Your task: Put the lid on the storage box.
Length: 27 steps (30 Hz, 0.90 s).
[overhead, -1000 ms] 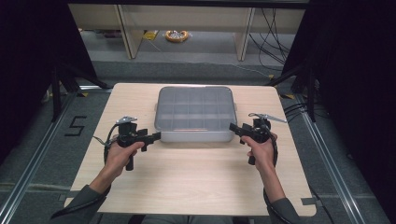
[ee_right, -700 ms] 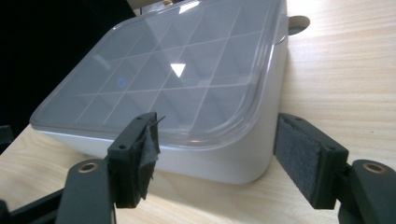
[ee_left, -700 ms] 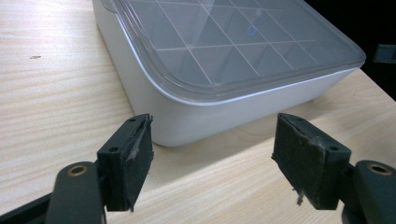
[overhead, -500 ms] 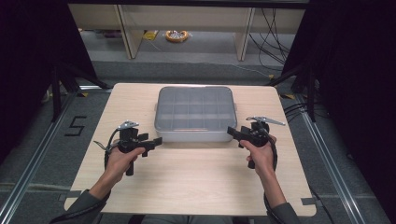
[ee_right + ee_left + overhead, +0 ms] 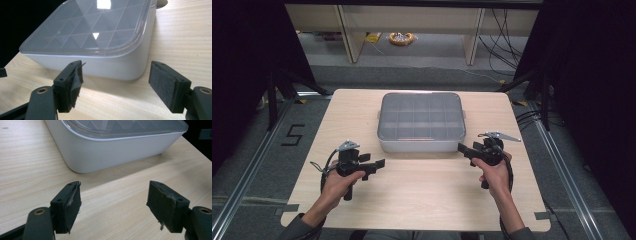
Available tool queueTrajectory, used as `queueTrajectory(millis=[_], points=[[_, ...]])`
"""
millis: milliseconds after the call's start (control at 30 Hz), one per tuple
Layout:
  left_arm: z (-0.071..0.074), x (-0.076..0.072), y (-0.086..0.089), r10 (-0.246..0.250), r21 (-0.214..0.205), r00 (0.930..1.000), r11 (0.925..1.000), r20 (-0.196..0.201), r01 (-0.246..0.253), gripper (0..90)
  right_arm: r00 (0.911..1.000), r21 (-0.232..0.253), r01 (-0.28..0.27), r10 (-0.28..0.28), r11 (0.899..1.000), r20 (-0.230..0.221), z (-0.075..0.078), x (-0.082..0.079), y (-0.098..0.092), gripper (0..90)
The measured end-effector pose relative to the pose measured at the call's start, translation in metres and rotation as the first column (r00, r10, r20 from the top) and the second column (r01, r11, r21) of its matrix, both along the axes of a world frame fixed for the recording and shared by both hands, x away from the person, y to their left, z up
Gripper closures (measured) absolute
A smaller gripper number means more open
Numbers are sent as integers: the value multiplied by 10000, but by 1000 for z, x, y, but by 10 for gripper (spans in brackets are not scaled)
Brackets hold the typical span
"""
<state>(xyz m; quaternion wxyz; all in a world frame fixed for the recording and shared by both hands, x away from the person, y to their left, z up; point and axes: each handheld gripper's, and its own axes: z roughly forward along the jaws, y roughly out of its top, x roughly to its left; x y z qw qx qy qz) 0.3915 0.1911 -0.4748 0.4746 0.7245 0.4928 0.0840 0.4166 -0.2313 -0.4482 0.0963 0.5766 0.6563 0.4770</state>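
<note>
A white compartment box (image 5: 421,122) with a clear lid stands shut at the middle of the wooden table (image 5: 427,200). My left gripper (image 5: 379,164) hovers open near the box's near-left corner, pointing right. In the left gripper view, the left gripper (image 5: 115,192) has bare table between its jaws and the box (image 5: 105,150) lies ahead. My right gripper (image 5: 462,148) is at the box's near-right corner, pointing left. Its jaws have just been opening. In the right gripper view, the right gripper (image 5: 116,72) holds nothing, and the box's corner (image 5: 100,42) is just beyond it.
A strip of bare table lies between the box and the near edge. On the floor beyond the table lie a coiled yellow cable (image 5: 401,37) and shelf legs (image 5: 472,40). Black curtains flank both sides. A taped "5" (image 5: 292,135) marks the floor at left.
My left gripper has drifted back toward the near edge, away from the box. The right gripper has hardly moved. The box has stayed put.
</note>
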Motion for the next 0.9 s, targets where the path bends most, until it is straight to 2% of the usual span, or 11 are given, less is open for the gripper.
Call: queueTrajectory(millis=[233,300,333,367,467,500,567,600,667,700,900], points=[[-3,-10,-6,-254,34,9996,9997,-77,255,262,9989,-474,-291,308,9985,349,-3,-9,1,279],[-3,-14,-7,-368,31,9993,9993,-113,369,262,9991,-282,-392,396,9988,132,-3,-15,3,277],[-3,-15,-8,-377,60,9993,9993,-46,377,261,9984,-574,-454,472,9973,300,-5,-16,2,275],[-4,-18,-8,-422,38,9991,9991,-32,423,261,9993,-363,-370,371,9987,18,-4,-19,5,275],[-6,-23,-10,-582,203,9983,9981,-10,582,261,9980,-667,-548,567,9963,267,-8,-23,5,274],[-6,-24,-11,-652,255,9979,9975,-12,652,260,9978,-493,-638,645,9967,128,-8,-25,5,274],[-9,-26,-11,-753,371,9972,9965,-43,754,260,9978,-733,-655,661,9952,69,-9,-27,5,273],[-11,-26,-12,-705,328,9975,9970,-84,707,260,9975,-502,-693,697,9963,66,-10,-29,6,273],[-13,-27,-11,-684,420,9976,9968,-98,687,261,9965,-734,-780,801,9942,258,-13,-30,6,272],[-13,-28,-12,-667,432,9977,9968,-113,671,260,9967,-681,-813,815,9944,9,-12,-32,6,272],[-16,-34,-12,-965,538,9952,9938,-134,971,254,9928,-1032,-1105,1147,9885,349,-18,-40,7,266]])
